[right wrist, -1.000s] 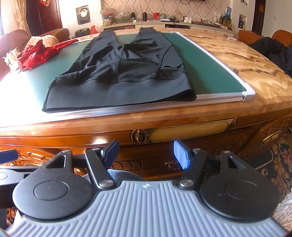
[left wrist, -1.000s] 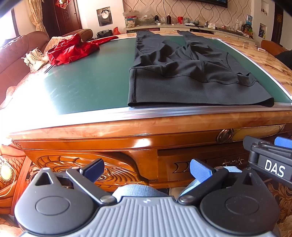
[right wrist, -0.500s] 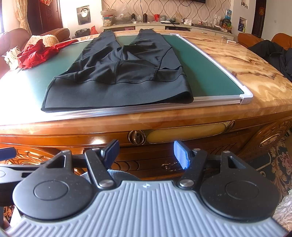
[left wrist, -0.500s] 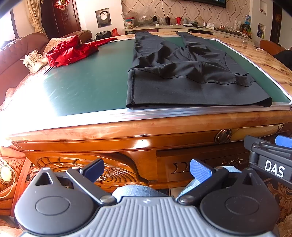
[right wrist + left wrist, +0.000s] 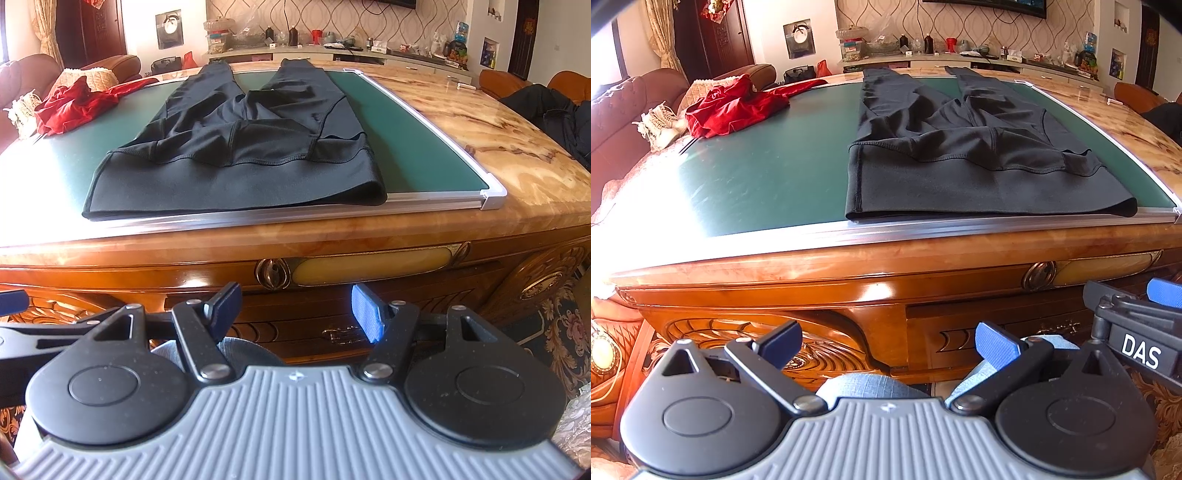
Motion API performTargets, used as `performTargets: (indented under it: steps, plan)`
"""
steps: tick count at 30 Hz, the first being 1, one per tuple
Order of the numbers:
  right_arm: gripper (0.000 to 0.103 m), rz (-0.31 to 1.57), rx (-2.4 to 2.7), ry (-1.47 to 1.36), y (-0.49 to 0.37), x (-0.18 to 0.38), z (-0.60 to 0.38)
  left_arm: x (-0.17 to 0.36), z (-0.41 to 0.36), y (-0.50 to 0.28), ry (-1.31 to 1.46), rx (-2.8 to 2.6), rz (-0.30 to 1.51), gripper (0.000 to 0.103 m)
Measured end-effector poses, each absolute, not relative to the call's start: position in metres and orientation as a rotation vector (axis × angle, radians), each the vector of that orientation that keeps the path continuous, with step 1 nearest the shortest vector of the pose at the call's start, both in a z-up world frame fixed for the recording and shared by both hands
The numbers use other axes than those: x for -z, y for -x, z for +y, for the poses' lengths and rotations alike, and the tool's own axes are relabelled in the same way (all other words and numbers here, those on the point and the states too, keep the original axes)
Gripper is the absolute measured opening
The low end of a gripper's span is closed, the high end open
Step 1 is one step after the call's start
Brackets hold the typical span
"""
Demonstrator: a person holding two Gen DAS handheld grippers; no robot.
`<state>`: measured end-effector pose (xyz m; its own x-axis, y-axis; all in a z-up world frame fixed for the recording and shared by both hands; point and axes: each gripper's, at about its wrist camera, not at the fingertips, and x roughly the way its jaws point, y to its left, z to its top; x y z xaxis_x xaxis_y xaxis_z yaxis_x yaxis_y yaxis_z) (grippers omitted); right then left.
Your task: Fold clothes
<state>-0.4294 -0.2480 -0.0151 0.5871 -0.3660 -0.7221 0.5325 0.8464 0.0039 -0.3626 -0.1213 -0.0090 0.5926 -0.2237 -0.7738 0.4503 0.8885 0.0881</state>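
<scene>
Black leggings [image 5: 960, 162] [image 5: 236, 162] lie flat on a green mat [image 5: 768, 173] [image 5: 421, 155], waistband toward me at the mat's near edge, legs running away. My left gripper [image 5: 888, 341] is open and empty, held below the table's front edge, in front of the carved wood. My right gripper [image 5: 295, 310] is also open and empty, low in front of the drawer. In the left wrist view, part of the right gripper [image 5: 1145, 325] shows at the right edge. Both grippers are well short of the leggings.
A red garment [image 5: 735, 105] [image 5: 74, 105] is bunched at the mat's far left corner, with a white lacy item [image 5: 661, 125] beside it. The wooden table [image 5: 498, 140] has a marbled top right of the mat. A dark garment [image 5: 554, 114] lies at far right. A knee in jeans [image 5: 871, 386] shows below.
</scene>
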Motion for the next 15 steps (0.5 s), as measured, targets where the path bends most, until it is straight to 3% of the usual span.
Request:
performTargets:
  steps: [15]
  plan:
    - [0.074, 0.776, 0.534, -0.229, 0.4328, 0.0146, -0.2464, 0.0096, -0.1220, 0.3698, -0.309, 0.390, 0.828, 0.103]
